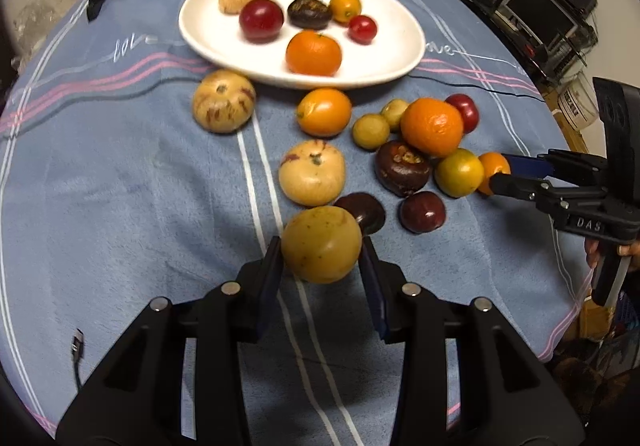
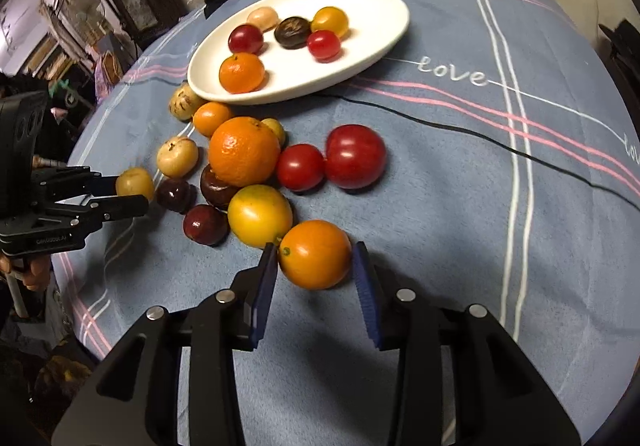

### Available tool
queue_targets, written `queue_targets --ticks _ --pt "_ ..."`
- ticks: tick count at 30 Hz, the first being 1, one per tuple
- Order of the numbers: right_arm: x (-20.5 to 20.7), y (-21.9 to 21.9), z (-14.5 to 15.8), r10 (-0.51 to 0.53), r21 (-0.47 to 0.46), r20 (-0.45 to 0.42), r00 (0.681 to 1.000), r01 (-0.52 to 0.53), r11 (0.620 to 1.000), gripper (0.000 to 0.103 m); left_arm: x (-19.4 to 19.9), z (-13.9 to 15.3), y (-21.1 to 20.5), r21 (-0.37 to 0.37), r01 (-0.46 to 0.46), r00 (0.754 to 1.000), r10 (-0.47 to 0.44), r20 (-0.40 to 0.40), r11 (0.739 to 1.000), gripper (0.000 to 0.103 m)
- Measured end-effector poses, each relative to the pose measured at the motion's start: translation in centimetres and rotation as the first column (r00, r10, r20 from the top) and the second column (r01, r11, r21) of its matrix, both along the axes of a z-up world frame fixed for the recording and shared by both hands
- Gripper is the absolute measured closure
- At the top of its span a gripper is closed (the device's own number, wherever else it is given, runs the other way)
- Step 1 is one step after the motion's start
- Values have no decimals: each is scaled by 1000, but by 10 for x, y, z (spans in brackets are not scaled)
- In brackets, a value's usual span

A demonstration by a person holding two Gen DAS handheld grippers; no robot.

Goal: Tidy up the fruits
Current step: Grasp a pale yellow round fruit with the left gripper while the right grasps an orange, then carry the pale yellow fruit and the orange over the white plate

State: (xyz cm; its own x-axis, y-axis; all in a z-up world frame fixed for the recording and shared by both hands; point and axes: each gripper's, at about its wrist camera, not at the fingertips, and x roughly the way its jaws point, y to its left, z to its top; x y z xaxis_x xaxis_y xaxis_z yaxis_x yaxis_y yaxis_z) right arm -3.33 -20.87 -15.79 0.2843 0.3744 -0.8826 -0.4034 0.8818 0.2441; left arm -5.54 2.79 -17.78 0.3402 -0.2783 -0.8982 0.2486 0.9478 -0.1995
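I have the left claw (image 1: 322, 258) clamped on a round yellow-tan fruit (image 1: 321, 244), both blue pads against its sides and the fruit lifted clear of the blue striped cloth (image 1: 120, 205) covering the table. It hangs on the near side of the white oval plate (image 1: 208, 41), with loose fruit in between.

My right claw (image 2: 314, 266) sits around a small smooth orange fruit (image 2: 315, 254); its left pad touches the skin, but a sliver of cloth shows at the right pad, so I cannot tell whether it grips. That fruit lies on the cloth, well short of the plate and beside a yellow round fruit (image 2: 260, 214).

The plate carries six pieces, among them an orange mandarin (image 1: 314, 52) at its near edge and a dark brown fruit (image 1: 309, 12) in the middle.
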Motion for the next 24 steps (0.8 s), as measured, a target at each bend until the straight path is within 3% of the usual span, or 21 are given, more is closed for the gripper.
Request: queue_targets --ticks 5,12,18,24 --pt "-1 10 -3 29 -59 13 999 -28 998 64 5 -7 3 -7 -25 1000 25 -9 1000 64" --pt "-7 2 16 15 -8 40 999 -15 1000 64 1 9 9 -29 -36 999 36 23 999 64" --pt "5 -4 49 -23 64 92 996 17 998 64 13 44 11 -54 -30 995 35 93 998 64" --pt "36 8 101 -6 103 214 977 -17 994 64 43 87 2 -49 -6 983 14 182 999 64"
